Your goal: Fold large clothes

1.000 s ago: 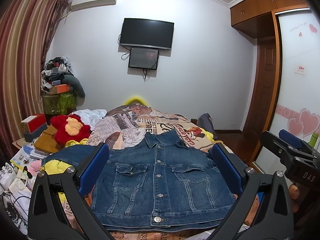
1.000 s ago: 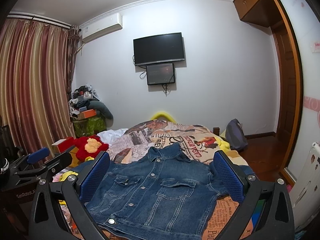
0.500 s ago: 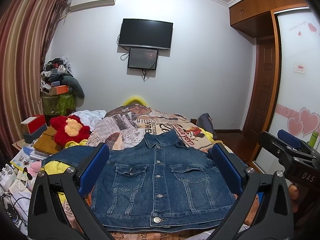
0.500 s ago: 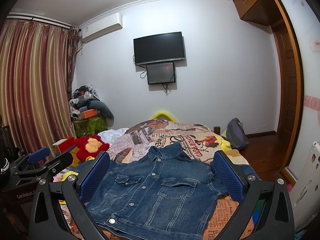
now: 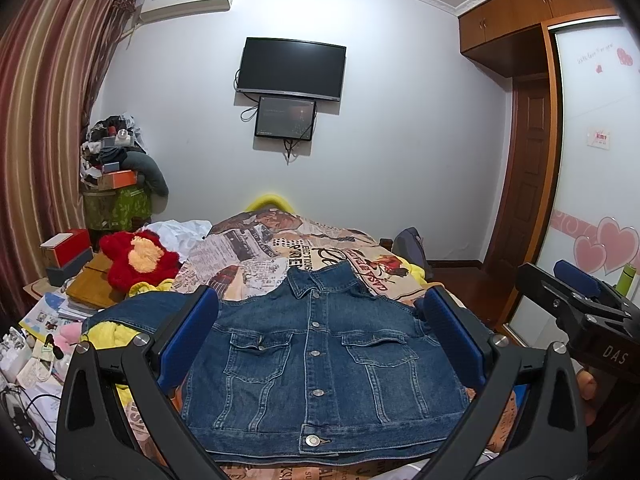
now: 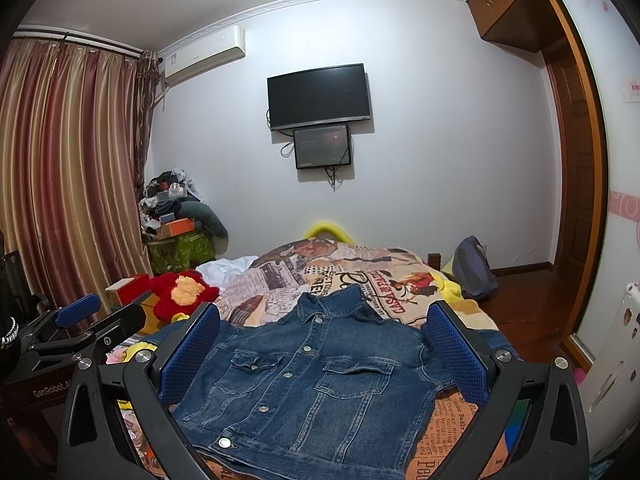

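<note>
A blue denim jacket (image 5: pixel 320 364) lies flat and buttoned, front side up, on the bed, collar toward the far wall; the right wrist view shows the same jacket (image 6: pixel 316 384). Its left sleeve stretches out to the left over yellow fabric. My left gripper (image 5: pixel 320 336) hovers open above the jacket's hem side with nothing between its blue pads. My right gripper (image 6: pixel 320 348) is likewise open and empty, held to the right of the left one. Each gripper shows at the edge of the other's view.
The bed (image 5: pixel 280 248) wears a newspaper-print cover. A red plush toy (image 5: pixel 138 258), boxes and papers crowd the left side. A pile of clothes (image 5: pixel 116 168) stands by the striped curtain. A backpack (image 6: pixel 474 268) sits on the floor at right, near the wooden door.
Both views have shifted only slightly; the jacket lies as before and both grippers stay open.
</note>
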The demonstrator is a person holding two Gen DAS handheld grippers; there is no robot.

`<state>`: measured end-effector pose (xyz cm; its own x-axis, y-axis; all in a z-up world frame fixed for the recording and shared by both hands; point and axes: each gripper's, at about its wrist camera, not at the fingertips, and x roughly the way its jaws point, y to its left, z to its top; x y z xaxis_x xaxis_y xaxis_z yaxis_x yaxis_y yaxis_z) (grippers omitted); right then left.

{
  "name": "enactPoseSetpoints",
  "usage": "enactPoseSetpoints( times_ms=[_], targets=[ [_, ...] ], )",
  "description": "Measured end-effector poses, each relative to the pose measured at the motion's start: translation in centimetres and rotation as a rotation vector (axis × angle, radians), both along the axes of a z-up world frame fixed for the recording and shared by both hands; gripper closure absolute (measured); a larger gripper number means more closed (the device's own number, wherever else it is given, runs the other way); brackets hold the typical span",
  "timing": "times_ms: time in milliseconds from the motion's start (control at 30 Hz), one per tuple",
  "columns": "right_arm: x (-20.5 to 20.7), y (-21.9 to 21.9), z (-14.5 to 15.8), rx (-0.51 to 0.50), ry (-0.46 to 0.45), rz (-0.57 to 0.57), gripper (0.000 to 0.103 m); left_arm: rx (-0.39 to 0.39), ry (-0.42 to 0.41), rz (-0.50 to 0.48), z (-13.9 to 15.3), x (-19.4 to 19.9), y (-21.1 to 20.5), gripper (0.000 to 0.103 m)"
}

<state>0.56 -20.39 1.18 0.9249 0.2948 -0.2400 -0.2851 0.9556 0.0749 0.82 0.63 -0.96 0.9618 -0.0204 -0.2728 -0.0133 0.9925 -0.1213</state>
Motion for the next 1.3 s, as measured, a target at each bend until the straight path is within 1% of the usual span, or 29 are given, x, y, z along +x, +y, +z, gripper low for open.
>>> enactPoseSetpoints(
  times_ms=[567, 633, 867, 1100, 1300],
  targets=[
    [0.1, -0.4, 0.3, 0.001, 0.003, -0.003, 0.0, 0.003, 0.003, 0.003, 0.2, 0.1, 0.0, 0.0],
    [0.2, 0.3, -0.8, 0.003, 0.008, -0.003, 0.0, 0.004, 0.005, 0.004, 0.2, 0.2, 0.0, 0.0],
    [1.7, 1.0, -1.3, -0.003, 0.033, -0.007, 0.0, 0.016, -0.004, 0.017, 0.2, 1.1, 0.6, 0.0],
    [4.9, 1.3, -0.7, -0.015, 0.063, -0.018, 0.0, 0.039, 0.006, 0.035, -0.2, 4.5, 1.5, 0.0],
    [10.1, 2.1, -0.9, -0.048, 0.085, -0.03, 0.0, 0.019, 0.046, 0.033, -1.1, 9.3, 3.8, 0.0]
  ],
)
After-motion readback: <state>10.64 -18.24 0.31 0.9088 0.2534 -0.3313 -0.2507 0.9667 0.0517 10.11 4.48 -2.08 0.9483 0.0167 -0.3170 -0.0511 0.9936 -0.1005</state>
